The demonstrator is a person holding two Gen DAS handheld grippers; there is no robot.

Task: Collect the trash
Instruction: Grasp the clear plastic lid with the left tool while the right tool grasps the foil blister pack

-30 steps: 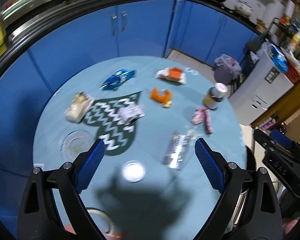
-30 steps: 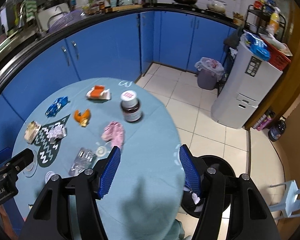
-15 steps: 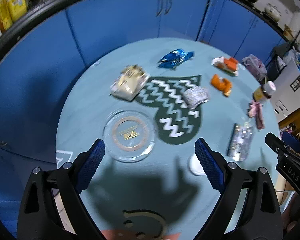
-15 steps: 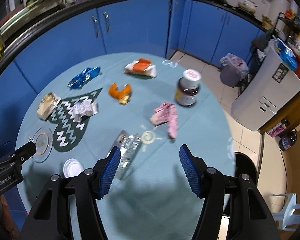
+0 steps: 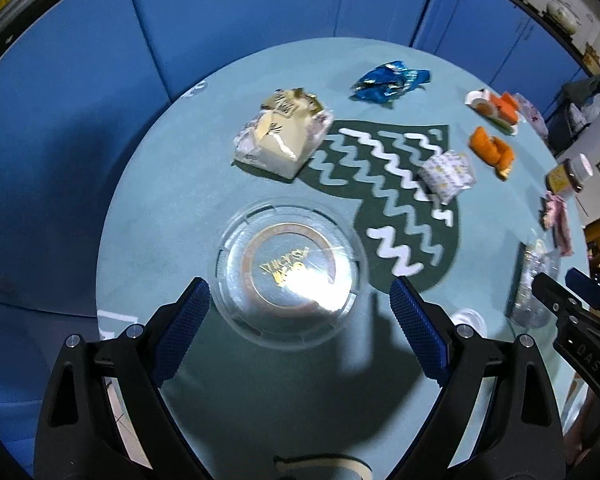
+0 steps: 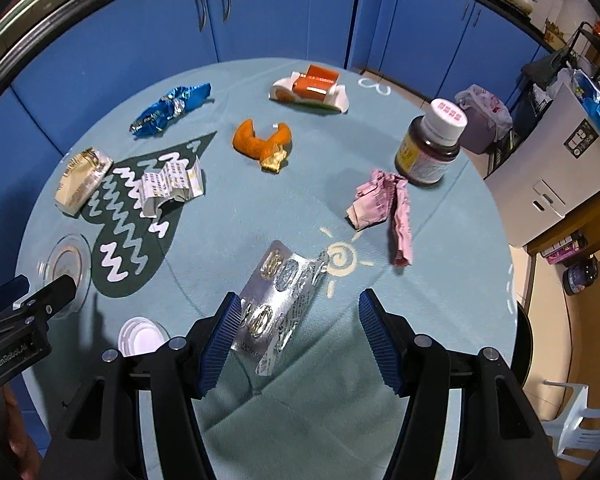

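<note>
While both tongs hang above the round teal table [image 6: 440,300] with their jaws spread and nothing between them, each has a different piece of litter straight ahead. The left gripper [image 5: 300,320] faces a clear plastic lid [image 5: 288,276] lying flat in the lower centre of its frame, its near rim falling just between the two blue pads; being round, it offers no long axis to line up with, and I judge it would have to be taken by the rim. The right gripper [image 6: 298,334] faces a silver blister pack [image 6: 278,300] in the lower centre of its frame, whose long axis runs from lower left to upper right, tilted across the line of the fingers, with its near end close to the left pad [image 6: 220,340]. By my reading the right hand is the nearer to a ready pinch, since the pack's narrow width would fit the gap after a small turn of the wrist. Other litter, such as the blue wrapper [image 6: 172,108], the orange peel [image 6: 262,142] and the pink wrapper [image 6: 382,206], lies farther up the frame, well apart from both.
</note>
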